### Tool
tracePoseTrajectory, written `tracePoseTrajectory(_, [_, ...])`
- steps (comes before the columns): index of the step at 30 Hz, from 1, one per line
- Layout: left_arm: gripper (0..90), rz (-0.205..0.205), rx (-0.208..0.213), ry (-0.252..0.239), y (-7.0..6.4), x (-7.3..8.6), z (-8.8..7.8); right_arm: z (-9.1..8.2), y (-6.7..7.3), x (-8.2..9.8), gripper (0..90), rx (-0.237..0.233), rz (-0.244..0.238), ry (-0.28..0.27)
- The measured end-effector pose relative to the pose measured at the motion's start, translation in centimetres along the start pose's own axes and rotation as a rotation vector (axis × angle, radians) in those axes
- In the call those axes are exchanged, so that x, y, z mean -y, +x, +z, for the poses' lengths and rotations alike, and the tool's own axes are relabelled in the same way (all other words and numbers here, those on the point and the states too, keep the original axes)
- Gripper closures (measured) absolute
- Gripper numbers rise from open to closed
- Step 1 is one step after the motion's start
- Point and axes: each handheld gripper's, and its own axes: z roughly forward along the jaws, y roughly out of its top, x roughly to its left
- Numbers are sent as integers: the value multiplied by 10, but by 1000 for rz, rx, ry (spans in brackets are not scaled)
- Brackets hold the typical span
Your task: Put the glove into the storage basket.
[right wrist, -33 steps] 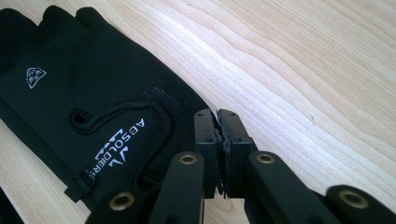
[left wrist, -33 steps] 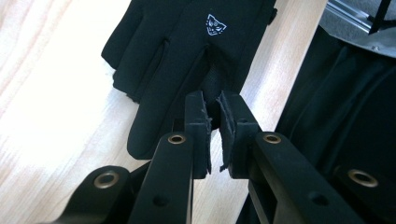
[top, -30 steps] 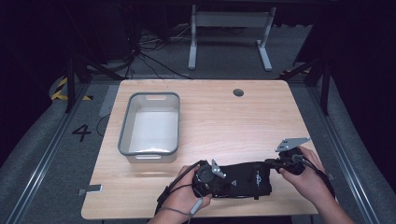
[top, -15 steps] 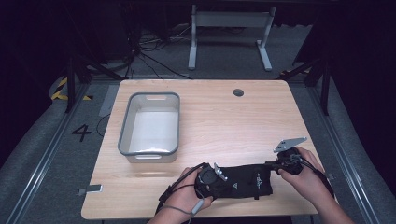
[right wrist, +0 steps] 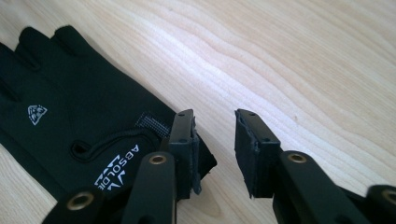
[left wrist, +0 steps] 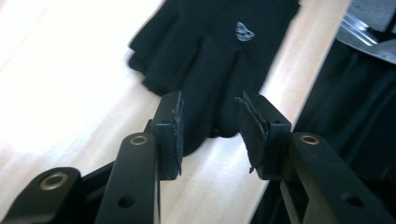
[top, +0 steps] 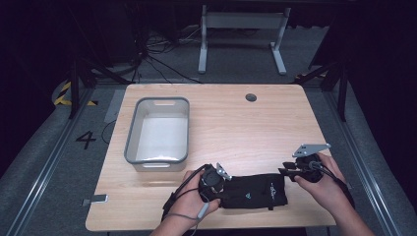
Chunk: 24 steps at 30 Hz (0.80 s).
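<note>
Both grippers' jaws just opened, L gripper & R gripper now half-wide, holding nothing, black fabric fingerless glove released flat at near edge of pale wooden table; next prob. back off.

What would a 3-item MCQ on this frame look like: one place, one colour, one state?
1. Where does the glove lie?
A. in the bin
B. on the table's near edge, between the grippers
C. on the floor
2. What colour is the glove?
A. white
B. red
C. black
3. How do the left gripper jaws stand?
A. apart, pads off the glove
B. clamped on the glove
C. shut on nothing

Key: B, it rests on the table in front of the bin; C, black fabric with a pale logo; A, a gap shows beside each pad.
</note>
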Motion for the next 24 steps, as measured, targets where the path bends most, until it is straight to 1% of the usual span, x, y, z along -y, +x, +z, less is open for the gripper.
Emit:
tracePoseTrajectory(5, [591, -11, -4, -37, 3, -2, -2, -5, -4, 1, 692, 4, 7, -9])
tracePoseTrajectory(11, [577, -5, 5, -54, 4, -5, -2, -10, -9, 3, 691, 3, 34, -17])
tracePoseTrajectory(19, [540, 20, 11, -63, 3, -14, -2, -12, -18, 7, 677, 1, 73, -14])
tracePoseTrajectory(22, [532, 47, 20, -64, 3, -20, -1, -12, -21, 9, 668, -3, 84, -12])
tracePoseTrajectory(24, [527, 51, 30, -69, 2, -23, 1, -13, -23, 9, 663, -4, 93, -15])
